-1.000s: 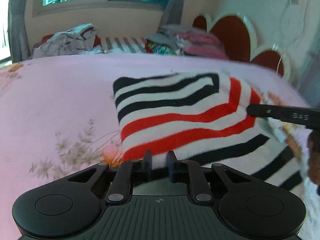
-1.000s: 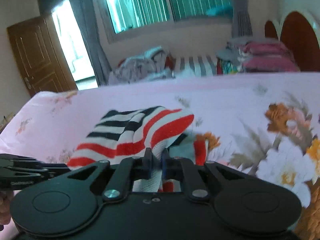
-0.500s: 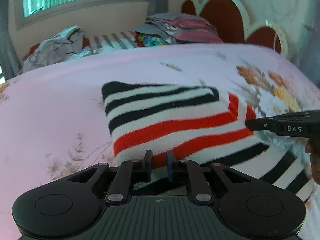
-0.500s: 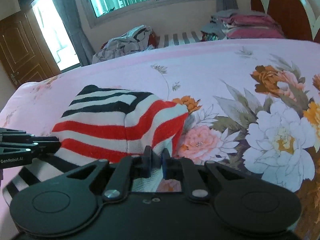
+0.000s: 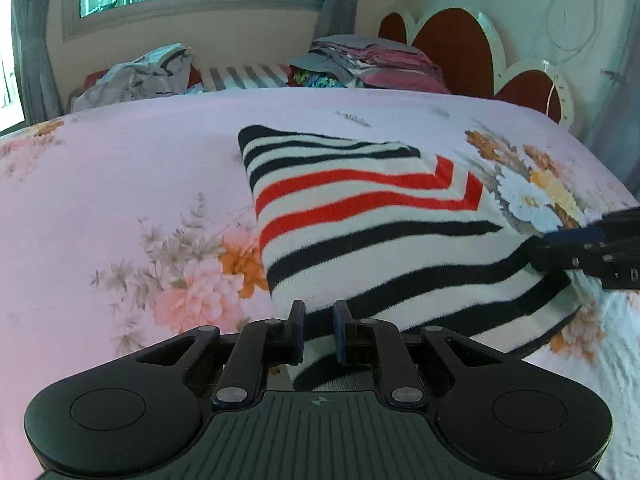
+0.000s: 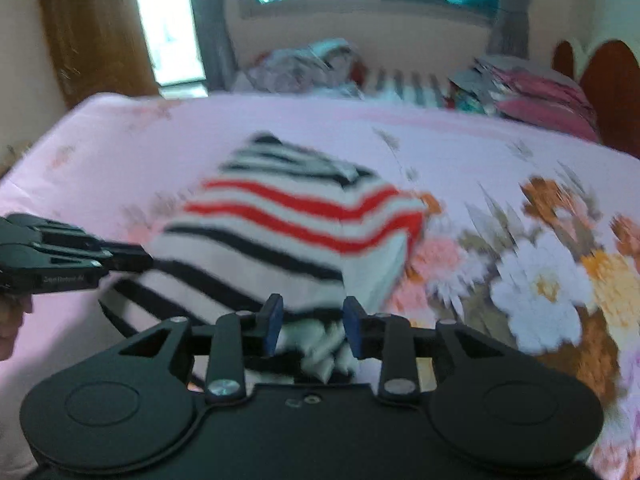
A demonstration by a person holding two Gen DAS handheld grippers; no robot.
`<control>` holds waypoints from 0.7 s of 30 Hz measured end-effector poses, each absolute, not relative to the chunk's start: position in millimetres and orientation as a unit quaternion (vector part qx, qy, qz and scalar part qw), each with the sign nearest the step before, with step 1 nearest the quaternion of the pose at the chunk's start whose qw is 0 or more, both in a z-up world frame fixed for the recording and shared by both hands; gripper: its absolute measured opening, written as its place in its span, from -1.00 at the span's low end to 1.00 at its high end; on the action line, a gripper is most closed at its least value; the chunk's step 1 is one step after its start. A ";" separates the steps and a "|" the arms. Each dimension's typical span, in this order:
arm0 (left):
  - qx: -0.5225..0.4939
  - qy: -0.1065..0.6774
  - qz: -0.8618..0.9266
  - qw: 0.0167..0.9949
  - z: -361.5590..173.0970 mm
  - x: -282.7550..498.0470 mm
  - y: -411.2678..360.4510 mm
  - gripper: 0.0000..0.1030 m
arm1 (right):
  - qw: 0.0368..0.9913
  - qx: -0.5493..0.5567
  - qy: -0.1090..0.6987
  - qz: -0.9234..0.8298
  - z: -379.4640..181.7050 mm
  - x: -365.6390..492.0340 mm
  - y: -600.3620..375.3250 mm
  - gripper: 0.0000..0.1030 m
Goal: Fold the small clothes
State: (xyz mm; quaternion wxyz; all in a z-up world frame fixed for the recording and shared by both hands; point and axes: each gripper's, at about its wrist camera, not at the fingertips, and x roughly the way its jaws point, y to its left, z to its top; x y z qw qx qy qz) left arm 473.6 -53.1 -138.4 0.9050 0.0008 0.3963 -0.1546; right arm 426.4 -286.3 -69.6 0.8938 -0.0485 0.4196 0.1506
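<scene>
We have the striped sweater (image 5: 360, 232) folded on the pink bedsheet (image 5: 120, 168); our left gripper (image 5: 318, 332) pinches its near edge to hold the fold, while our right gripper (image 6: 312, 326) has just been opening, cloth loose between its jaws

Right gripper (image 6: 312, 322): jaws have just been opening; a second ago they pinch the cloth, now the pads stand apart with crumpled cloth loose between them.
Striped sweater (image 5: 360, 220): a second ago its red-striped fold hangs raised ahead of both sets of fingertips; now it lies lower and flatter on the bedsheet (image 5: 120, 184).
Black-striped lower part: now stretches out broad just beyond the left gripper (image 5: 318, 330) fingertips, where red stripes sat before.
</scene>
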 end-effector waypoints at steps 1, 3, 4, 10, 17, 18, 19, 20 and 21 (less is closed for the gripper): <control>-0.004 0.396 -0.153 0.905 -139.8 473.4 -53.7 -0.73 | 0.889 -0.049 0.430 0.148 -74.3 425.8 -284.2 -0.29; -0.007 0.397 -0.154 0.905 -141.6 473.0 -55.0 -0.73 | 0.885 -0.050 0.437 0.153 -85.0 423.9 -281.2 -0.74; -0.005 0.397 -0.156 0.904 -140.6 472.3 -55.8 -0.73 | 0.886 -0.047 0.438 0.147 -88.0 424.1 -282.3 -0.86; 0.077 0.411 -0.155 0.895 -151.2 458.2 -79.0 -0.74 | 0.877 -0.034 0.464 0.121 -112.0 420.2 -299.2 -0.87; 0.051 0.401 -0.142 0.903 -137.9 449.4 -72.3 -0.73 | 0.892 0.029 0.443 0.090 -97.8 414.5 -311.9 -0.51; 0.041 0.394 -0.142 0.907 -131.0 445.0 -69.0 -0.73 | 0.898 0.029 0.431 0.087 -90.0 409.9 -312.3 -0.52; 0.035 0.383 -0.142 0.912 -122.0 438.5 -67.3 -0.73 | 0.907 0.019 0.413 0.084 -80.0 403.9 -311.4 -0.54; 0.034 0.373 -0.146 0.916 -116.4 434.4 -67.2 -0.73 | 0.915 0.003 0.393 0.092 -70.8 398.3 -306.5 -0.62; 0.034 0.365 -0.150 0.918 -112.1 431.2 -68.7 -0.73 | 0.919 -0.014 0.381 0.100 -65.7 394.8 -301.0 -0.68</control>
